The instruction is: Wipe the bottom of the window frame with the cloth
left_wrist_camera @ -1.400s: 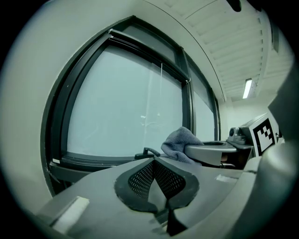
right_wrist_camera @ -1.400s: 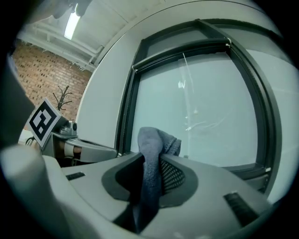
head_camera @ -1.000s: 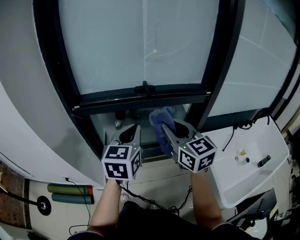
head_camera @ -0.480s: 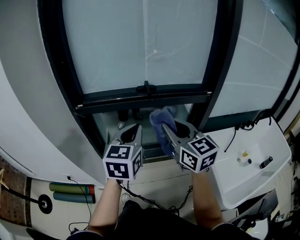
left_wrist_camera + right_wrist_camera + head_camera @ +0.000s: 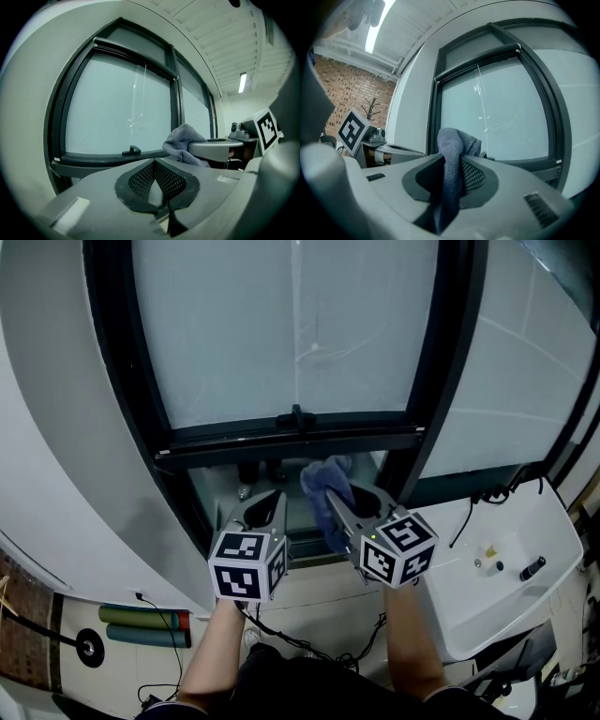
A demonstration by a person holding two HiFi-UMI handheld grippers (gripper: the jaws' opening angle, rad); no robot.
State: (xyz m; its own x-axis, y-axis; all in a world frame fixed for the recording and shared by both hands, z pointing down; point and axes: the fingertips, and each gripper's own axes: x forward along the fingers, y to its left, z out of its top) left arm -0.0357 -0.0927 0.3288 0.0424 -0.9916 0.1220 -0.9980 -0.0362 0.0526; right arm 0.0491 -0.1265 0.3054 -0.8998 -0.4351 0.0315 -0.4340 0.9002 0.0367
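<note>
In the head view, the left gripper (image 5: 269, 496) and right gripper (image 5: 330, 497) have hardly moved, and the blue cloth (image 5: 322, 476) sits just by the bottom bar of the window frame (image 5: 281, 442). In the left gripper view, its jaws are pressed together, empty. In the right gripper view, the jaws pinch the cloth, which sticks up.

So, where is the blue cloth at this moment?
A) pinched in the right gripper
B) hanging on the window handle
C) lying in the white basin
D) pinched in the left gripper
A: in the right gripper view the blue cloth runs between the jaws of the right gripper, which close on it, while the left gripper has its jaws together on nothing.
</note>
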